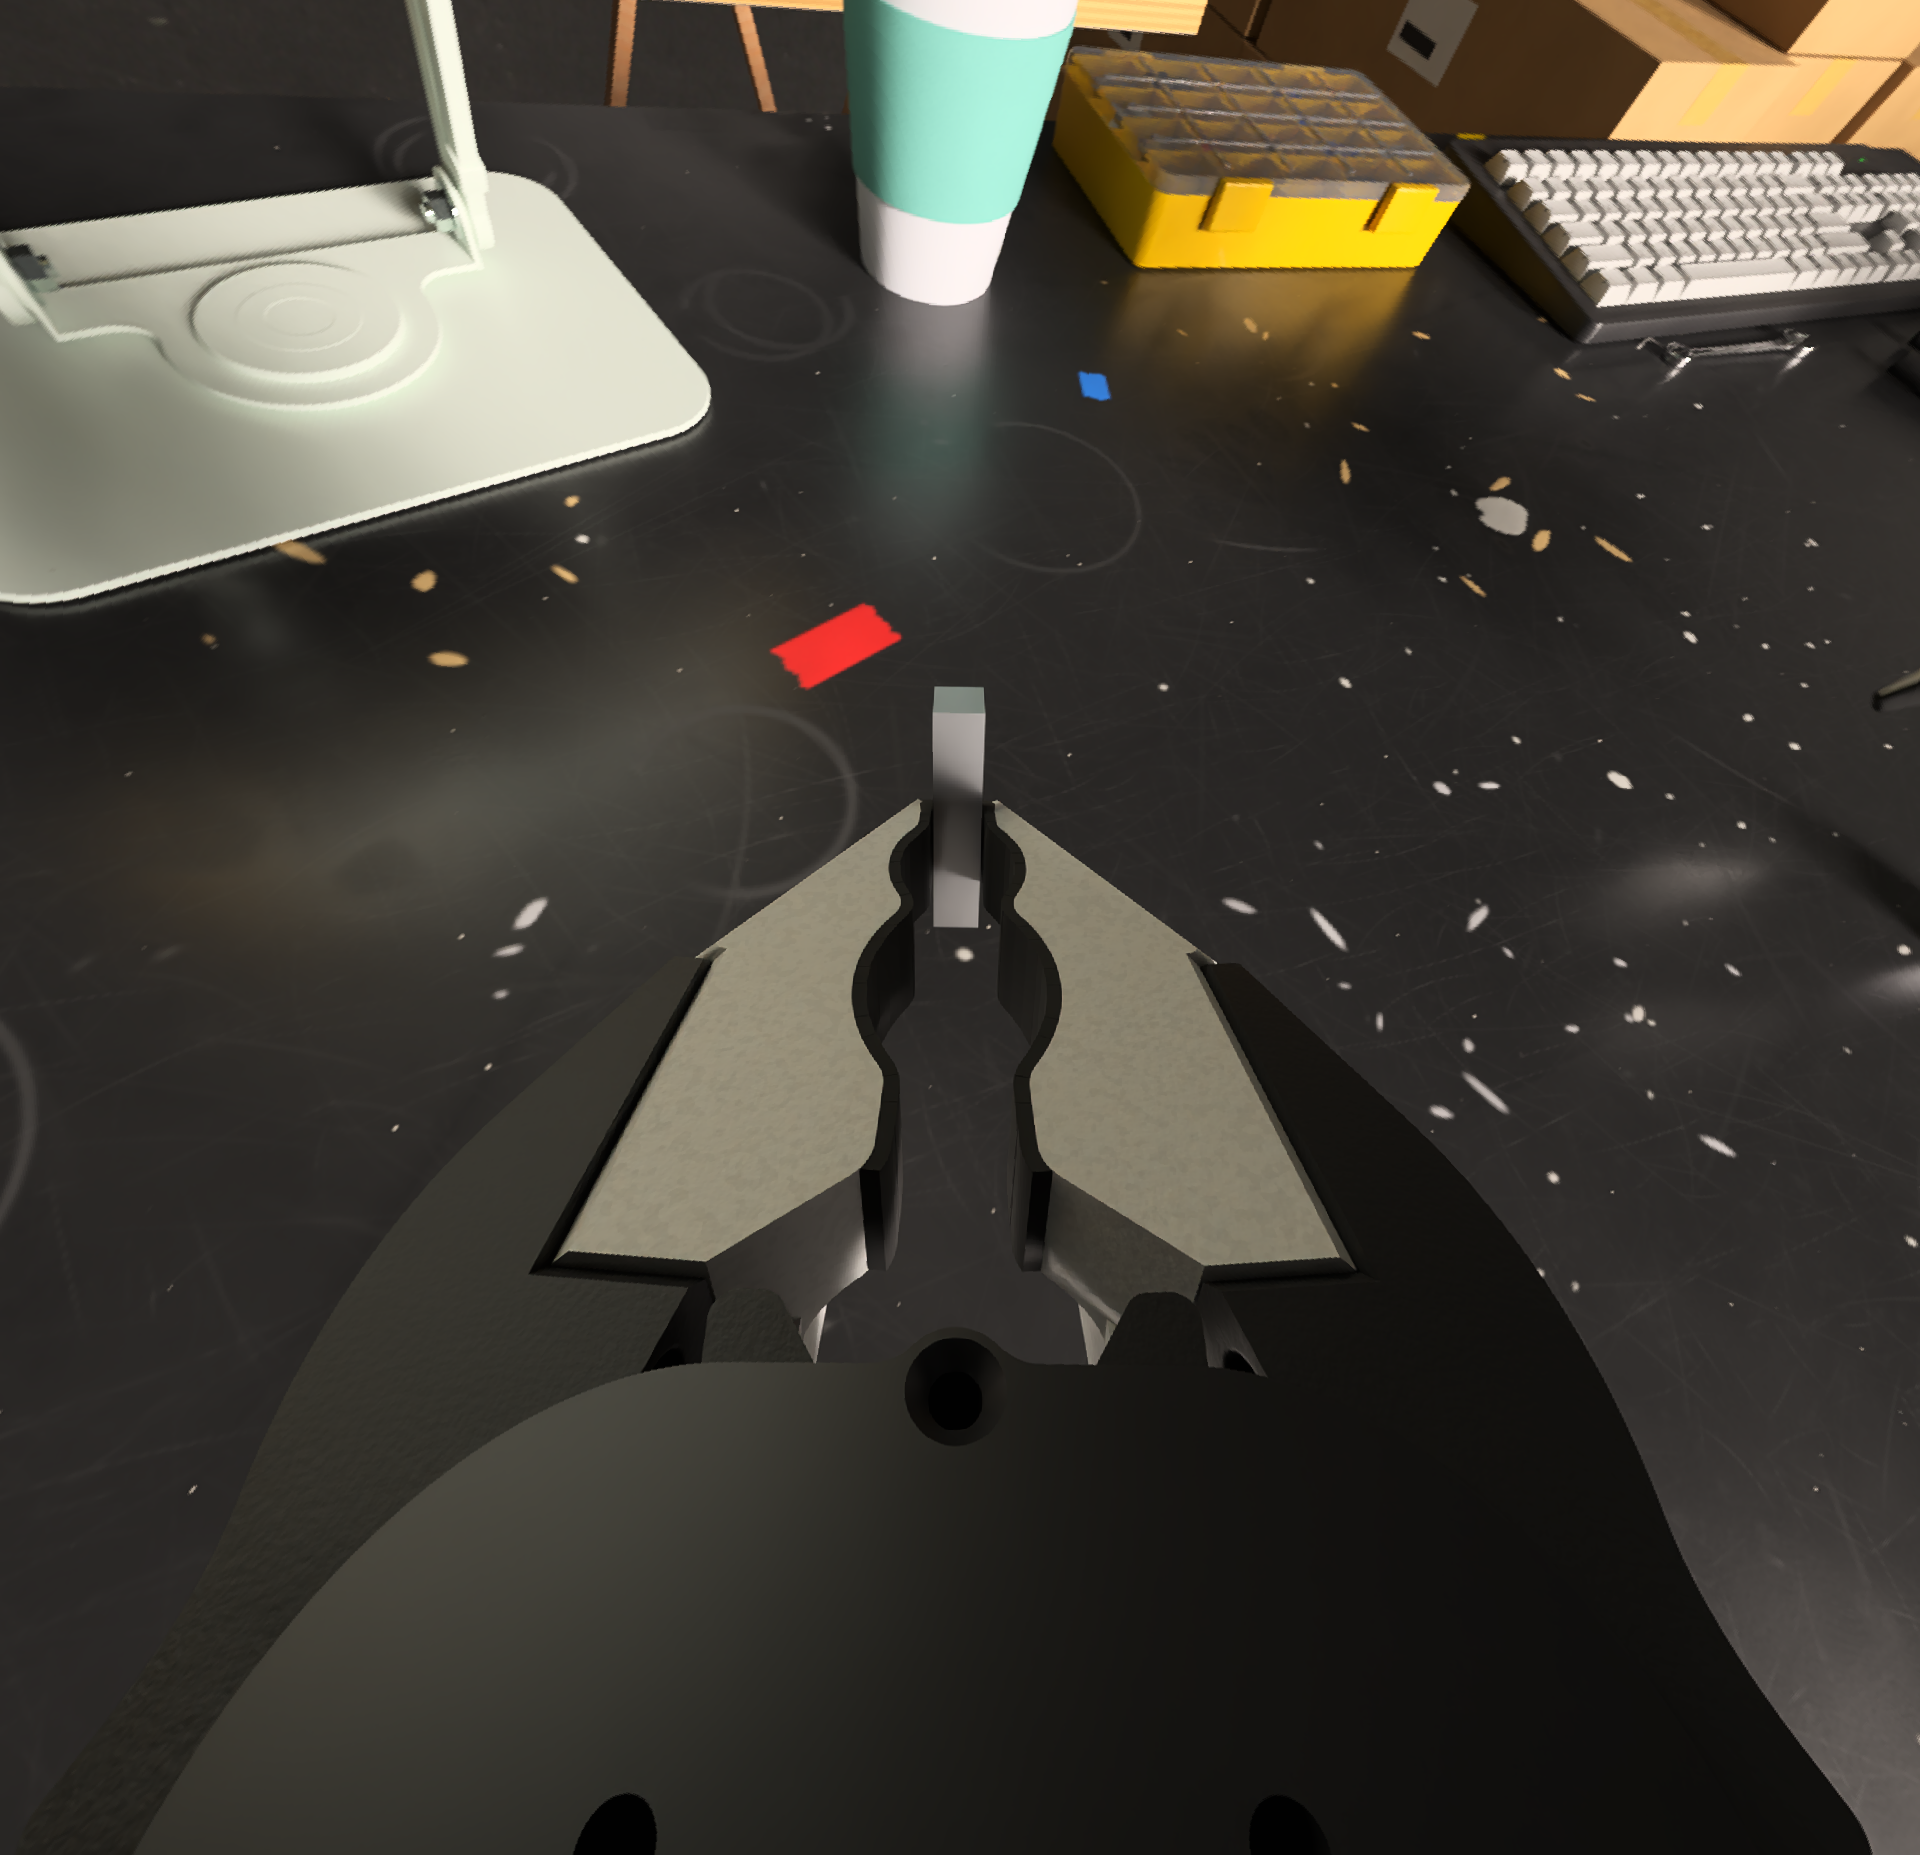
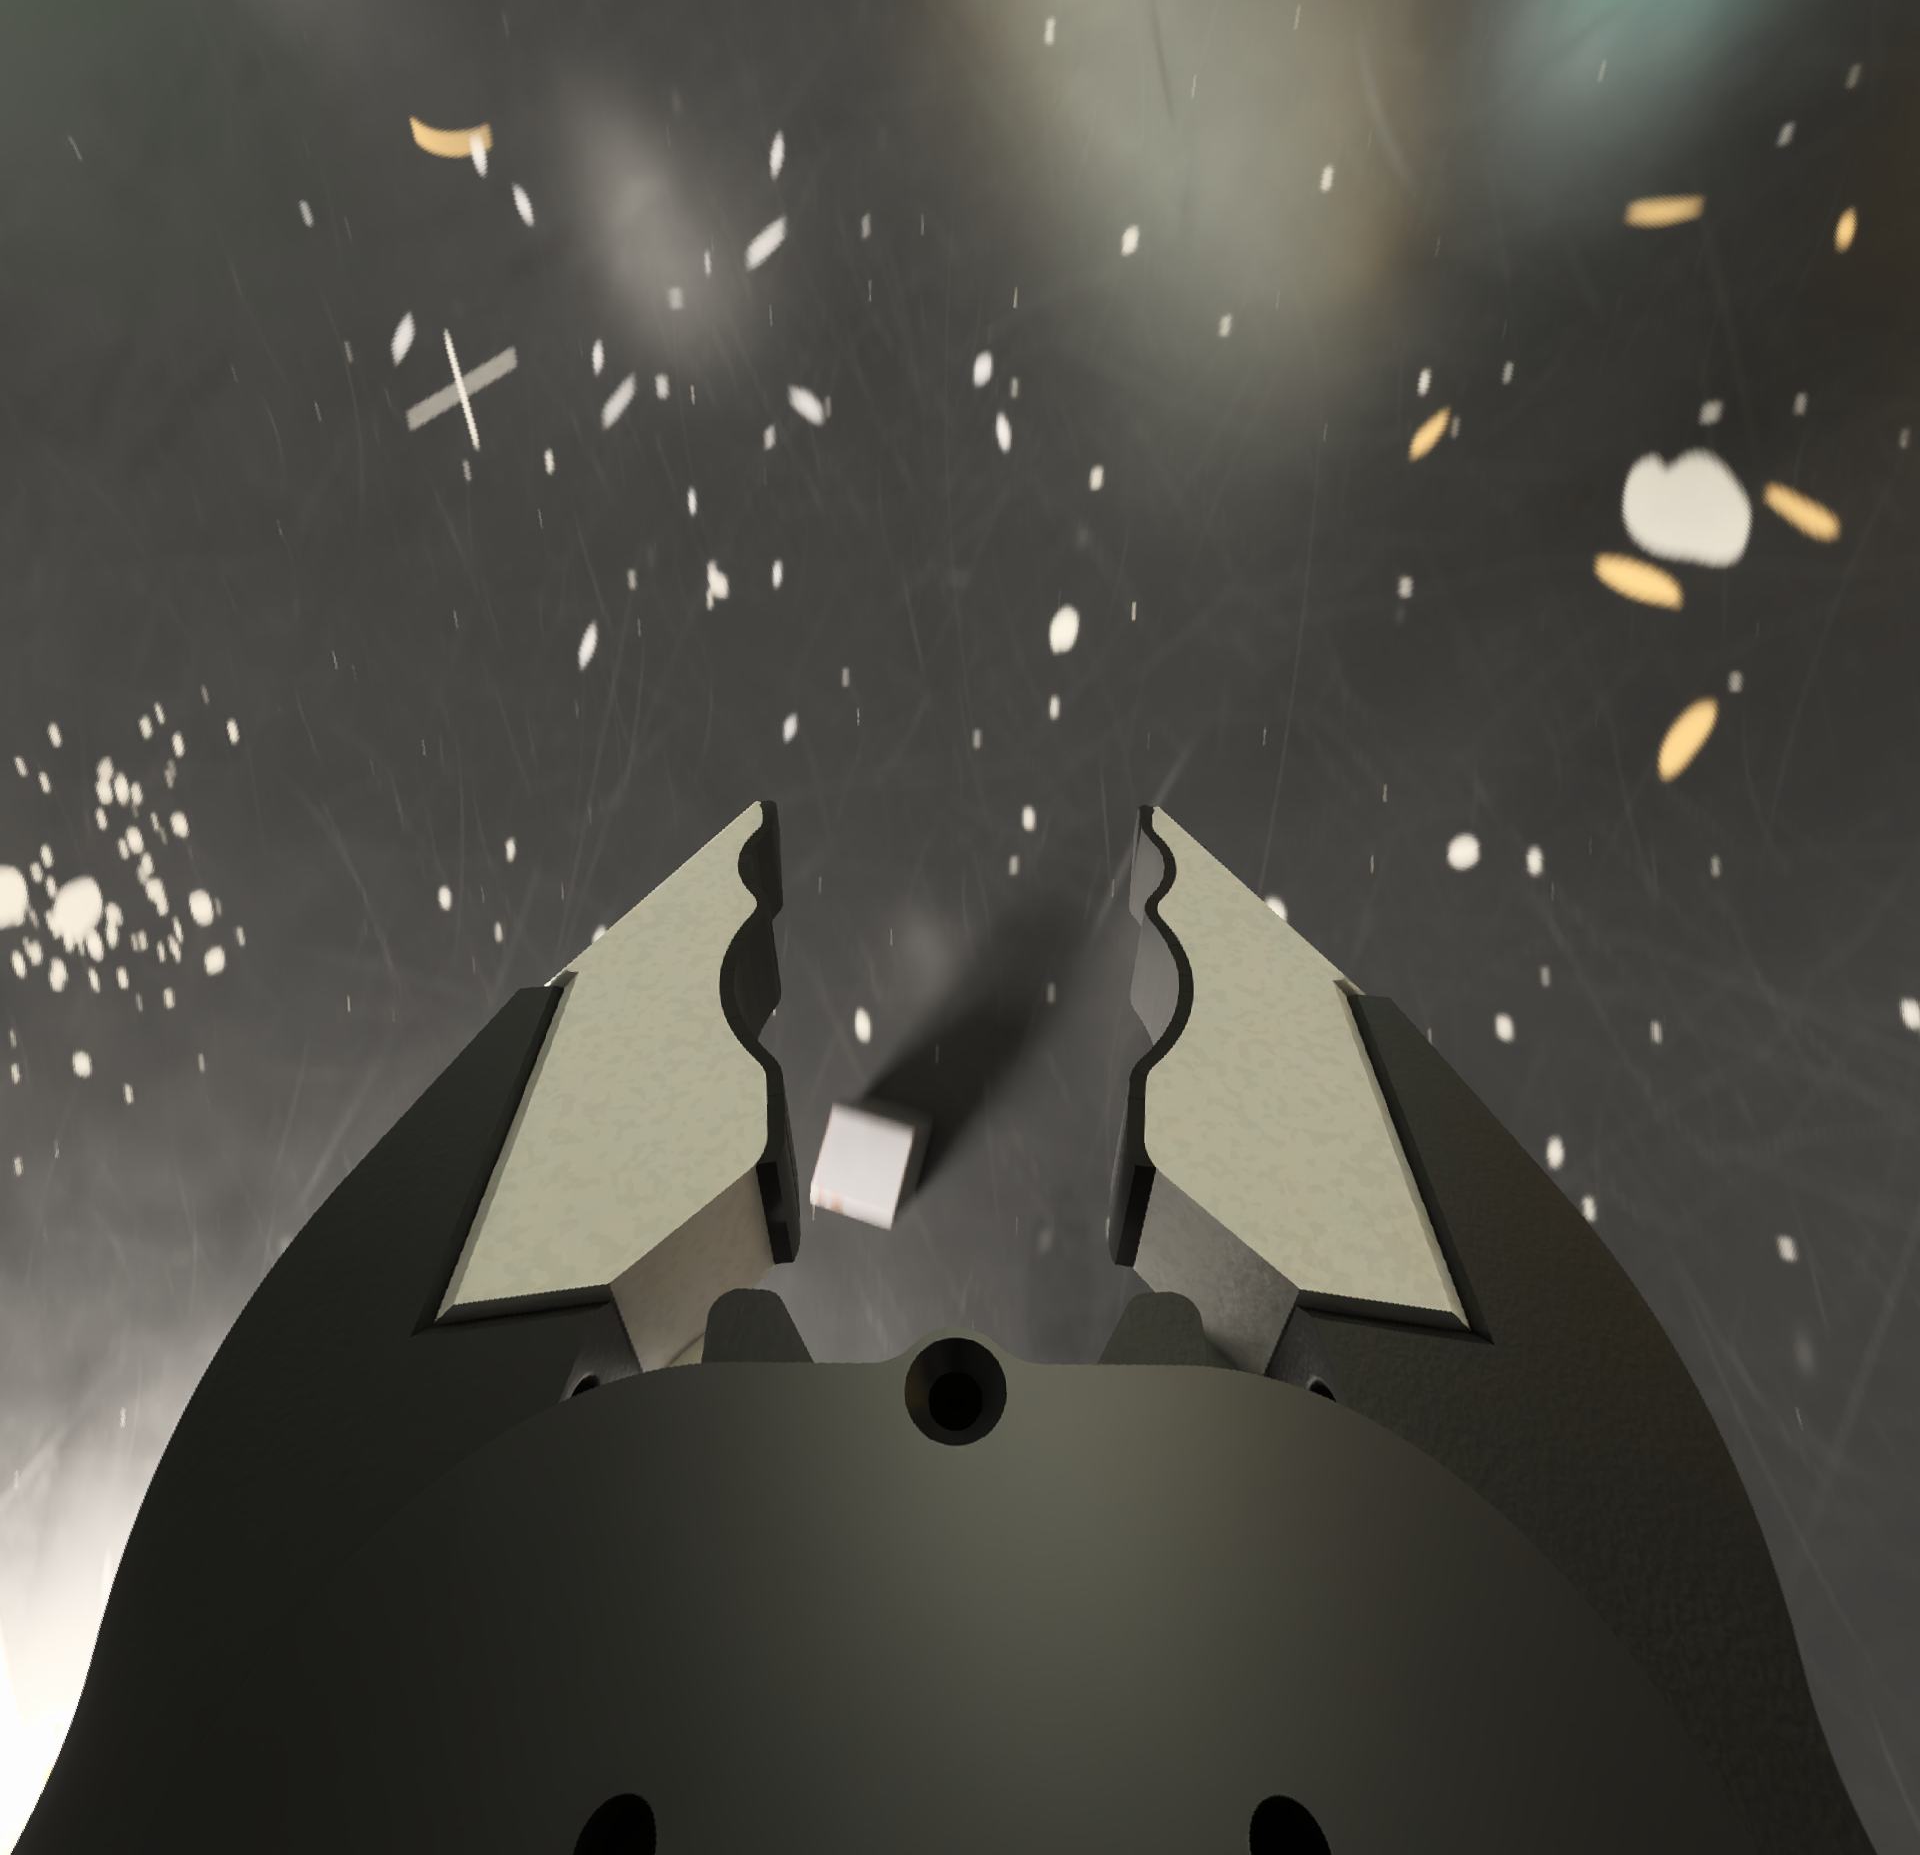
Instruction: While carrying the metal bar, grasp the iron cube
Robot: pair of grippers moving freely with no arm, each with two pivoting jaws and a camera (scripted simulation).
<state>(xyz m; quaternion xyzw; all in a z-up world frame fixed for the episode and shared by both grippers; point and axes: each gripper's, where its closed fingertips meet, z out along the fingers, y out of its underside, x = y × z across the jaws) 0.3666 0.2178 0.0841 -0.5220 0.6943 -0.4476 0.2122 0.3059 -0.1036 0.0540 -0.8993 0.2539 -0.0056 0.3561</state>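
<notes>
In the left wrist view my left gripper (image 1: 957,813) is shut on a grey metal bar (image 1: 957,766). The bar stands upright between the fingertips, above the dark table, and its top sticks out past them. In the right wrist view my right gripper (image 2: 958,818) is open and points down at the table. A small light grey iron cube (image 2: 864,1161) lies on the table between the two fingers, closer to the left finger (image 2: 644,1057) and back toward the palm. Nothing touches the cube.
On the dark speckled table (image 1: 1351,870) stand a pale green stand base (image 1: 312,371) at left, a white and teal paper cup (image 1: 951,122), a yellow parts box (image 1: 1257,164) and a keyboard (image 1: 1714,226) at back right. Red tape (image 1: 836,644) and blue tape (image 1: 1094,385) mark the surface.
</notes>
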